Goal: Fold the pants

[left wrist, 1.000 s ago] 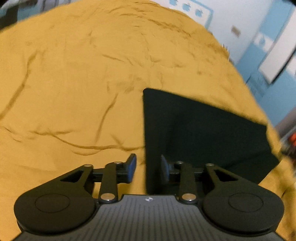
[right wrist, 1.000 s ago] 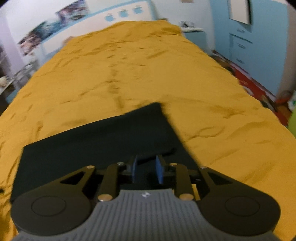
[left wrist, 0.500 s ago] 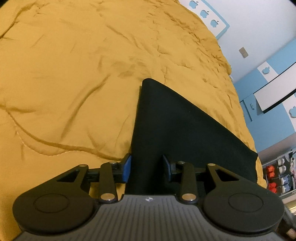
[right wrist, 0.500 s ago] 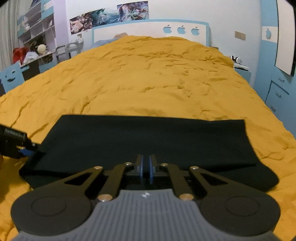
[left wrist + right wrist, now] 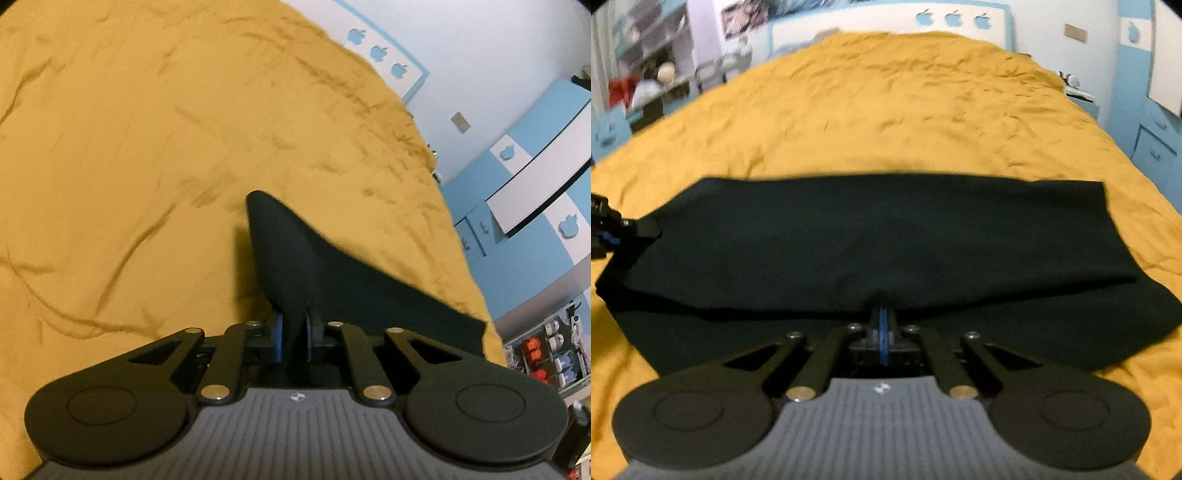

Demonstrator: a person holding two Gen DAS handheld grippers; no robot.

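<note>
Pants (image 5: 886, 236) mid-fold on bed (image 5: 886, 110): left gripper (image 5: 294, 330) and right gripper (image 5: 882, 325), seemingly, clamped on near edge; next, carry across evenly.

Plain black pants (image 5: 871, 236) are lying on a mustard-yellow bedspread (image 5: 886, 110) (the headboard (image 5: 849, 22) is showing white with blue apples).

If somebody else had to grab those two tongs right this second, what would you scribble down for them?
Left tongs: shut on the black pants, pinching a raised edge at one end.
Right tongs: shut on the pants' near edge, midway along.
The pants lie as a long strip across the yellow bedspread, one layer already over another, so at least one fold looks done.
Left: carry the held edges over for the next fold, lay flat, let go.
</note>
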